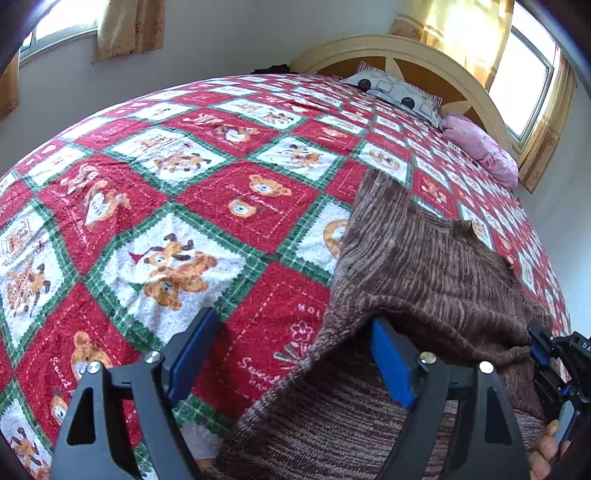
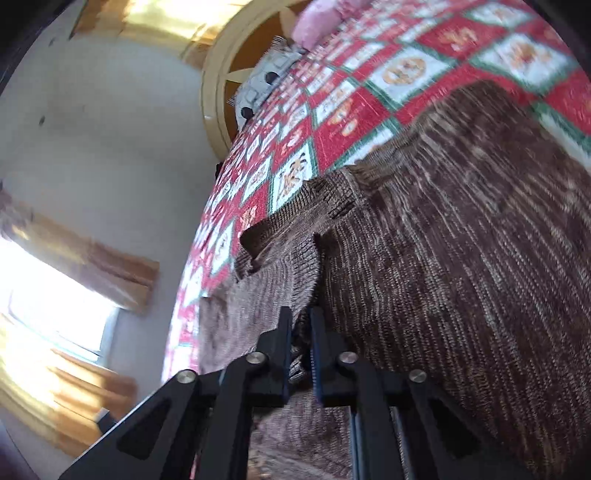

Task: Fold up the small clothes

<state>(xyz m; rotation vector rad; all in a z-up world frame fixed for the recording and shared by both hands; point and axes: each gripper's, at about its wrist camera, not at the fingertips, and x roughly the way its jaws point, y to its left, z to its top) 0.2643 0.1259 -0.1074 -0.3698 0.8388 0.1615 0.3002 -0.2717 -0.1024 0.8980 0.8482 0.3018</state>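
A brown knitted sweater (image 1: 424,266) lies on the right part of a bed covered by a red, green and white teddy-bear quilt (image 1: 207,192). My left gripper (image 1: 291,350) stands open at the sweater's near left edge. Its right finger (image 1: 391,365) is tucked against a raised fold of the knit, and its left finger (image 1: 192,354) is over bare quilt. At the far right my right gripper (image 1: 543,350) meets the sweater's other edge, with a hand behind it. In the right wrist view, the right gripper (image 2: 301,328) is shut on a bunched piece of the sweater (image 2: 461,258).
A grey patterned pillow (image 1: 399,92) and a pink pillow (image 1: 480,147) lie against the curved wooden headboard (image 1: 406,44) at the far end. Windows with yellow curtains (image 1: 465,33) flank the bed. A wide stretch of quilt spreads to the left of the sweater.
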